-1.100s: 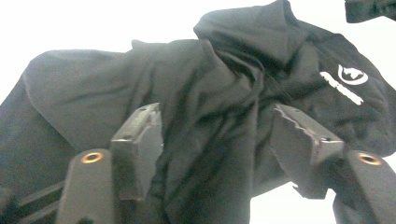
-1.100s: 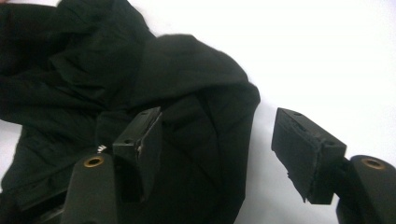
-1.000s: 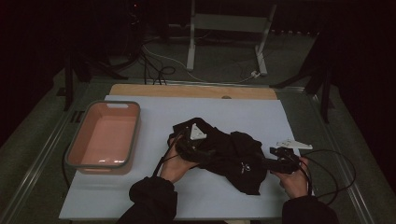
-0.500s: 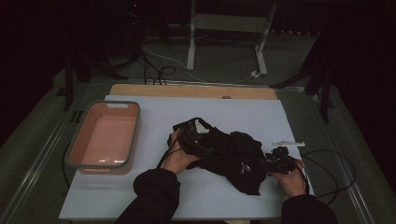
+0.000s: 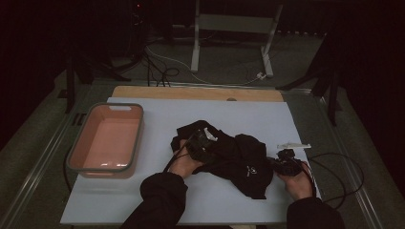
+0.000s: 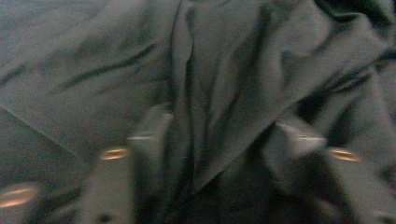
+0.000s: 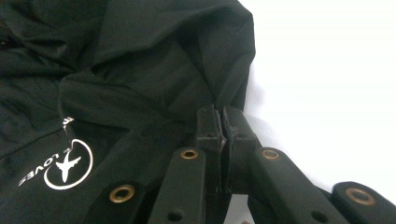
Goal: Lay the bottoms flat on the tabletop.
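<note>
White-topped bench [image 5: 143,200]. Pink tub [image 5: 106,140] at left; crumpled black garment [image 5: 239,160] centre-right; small white strip [image 5: 293,145] near right edge.

The one readable mark sits on the black garment [image 7: 140,60] crumpled on the table: a white printed logo [image 7: 65,165] in the right gripper view, a circle with a small aeroplane shape inside it. White capitals curve along the outside of the circle, and "LOVES" can be made out among them; the letters that run on past it fold into a crease and cannot be read. From the high view the same logo [image 5: 250,169] shows as a tiny white speck, too small to read.
</note>
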Demonstrator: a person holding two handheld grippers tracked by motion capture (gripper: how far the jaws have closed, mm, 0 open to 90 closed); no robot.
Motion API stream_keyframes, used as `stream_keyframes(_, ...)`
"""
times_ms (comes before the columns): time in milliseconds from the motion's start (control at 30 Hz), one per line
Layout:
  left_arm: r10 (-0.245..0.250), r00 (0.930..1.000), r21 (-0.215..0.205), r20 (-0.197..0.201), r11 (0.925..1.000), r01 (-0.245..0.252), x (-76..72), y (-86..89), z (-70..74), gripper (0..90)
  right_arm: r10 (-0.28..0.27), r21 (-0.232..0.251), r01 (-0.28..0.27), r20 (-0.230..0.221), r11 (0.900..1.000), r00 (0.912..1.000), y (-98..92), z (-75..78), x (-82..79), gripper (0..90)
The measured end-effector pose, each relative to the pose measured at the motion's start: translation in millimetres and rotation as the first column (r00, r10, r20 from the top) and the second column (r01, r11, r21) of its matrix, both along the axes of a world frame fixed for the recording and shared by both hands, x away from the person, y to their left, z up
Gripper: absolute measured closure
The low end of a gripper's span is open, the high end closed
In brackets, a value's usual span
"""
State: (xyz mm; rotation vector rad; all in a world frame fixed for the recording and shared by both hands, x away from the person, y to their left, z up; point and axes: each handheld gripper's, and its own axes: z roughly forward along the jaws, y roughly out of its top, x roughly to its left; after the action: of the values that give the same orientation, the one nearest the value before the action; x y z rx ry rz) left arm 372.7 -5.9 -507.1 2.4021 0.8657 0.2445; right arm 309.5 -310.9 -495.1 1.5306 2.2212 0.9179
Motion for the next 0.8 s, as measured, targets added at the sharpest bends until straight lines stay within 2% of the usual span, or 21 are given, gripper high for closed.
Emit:
stream_keyframes(67, -0.024, 0.9995, -0.007, -0.022, 0.9997, 0.024, -1.1, 0.5, 1.3, 68.1, -0.002, -0.01, 0.002, 0.008, 1.0, 1.0, 1.4, 1.5, 0.3, 86.9)
stream_keyframes(133, -0.034, 0.9987, -0.006, -0.039, 0.9994, 0.034, -2.0, 2.1, 3.0, 80.3, -0.001, -0.022, 0.001, 0.017, 1.0, 0.9999, 2.5, 2.6, 1.0, 86.9)
stream_keyframes(200, -0.043, 0.998, 0.001, -0.047, 0.9991, 0.043, -4.3, 3.5, 4.5, 85.8, -0.002, -0.032, 0.003, 0.025, 0.999, 0.9997, 3.5, 3.8, 1.9, 86.9)
stream_keyframes(333, -0.062, 0.9963, -0.006, -0.06, 0.9981, 0.062, -11.2, 4.7, 6.4, 86.8, -0.004, -0.042, 0.006, 0.047, 0.999, 0.9989, 3.6, 6.9, 3.0, 86.9)
stream_keyframes(367, -0.069, 0.9954, -0.021, -0.066, 0.9975, 0.068, -15.9, 5.5, 7.0, 86.9, -0.008, -0.05, 0.011, 0.067, 0.999, 0.9977, 3.9, 10.4, 3.1, 86.9)
stream_keyframes(467, -0.091, 0.9938, -0.038, -0.064, 0.9954, 0.088, -28.7, 6.2, 8.7, 87.0, -0.005, -0.06, 0.011, 0.087, 0.998, 0.9962, 5.0, 13.2, 4.1, 87.0)
stream_keyframes(533, -0.091, 0.9938, -0.038, -0.064, 0.9954, 0.088, -28.7, 6.2, 8.7, 87.1, -0.006, -0.062, 0.011, 0.093, 0.998, 0.9957, 5.7, 14.2, 4.5, 87.0)
stream_keyframes(567, -0.113, 0.9913, -0.054, -0.068, 0.9926, 0.109, -37.1, 8.4, 11.9, 87.1, 0.002, -0.067, 0.005, 0.103, 0.998, 0.9947, 7.5, 16.8, 6.2, 86.9)
stream_keyframes(633, -0.115, 0.9909, -0.063, -0.07, 0.9918, 0.111, -39.8, 9.0, 12.8, 87.2, 0.015, -0.076, -0.006, 0.113, 0.997, 0.9935, 8.9, 19.2, 8.3, 86.8)
stream_keyframes(667, -0.119, 0.9898, -0.089, -0.079, 0.9897, 0.112, -45.6, 10.9, 14.5, 87.3, 0.016, -0.075, -0.007, 0.119, 0.997, 0.9928, 9.9, 20.4, 9.6, 86.8)
stream_keyframes(733, -0.119, 0.9898, -0.089, -0.079, 0.9897, 0.112, -45.6, 10.9, 14.5, 87.3, 0.017, -0.079, -0.007, 0.123, 0.997, 0.9923, 10.9, 21.5, 11.1, 86.8)
stream_keyframes(800, -0.141, 0.986, -0.105, -0.088, 0.9857, 0.132, -55.3, 10.9, 16.1, 87.3, 0.025, -0.082, -0.014, 0.133, 0.997, 0.9907, 13.5, 23.5, 15.3, 86.8)
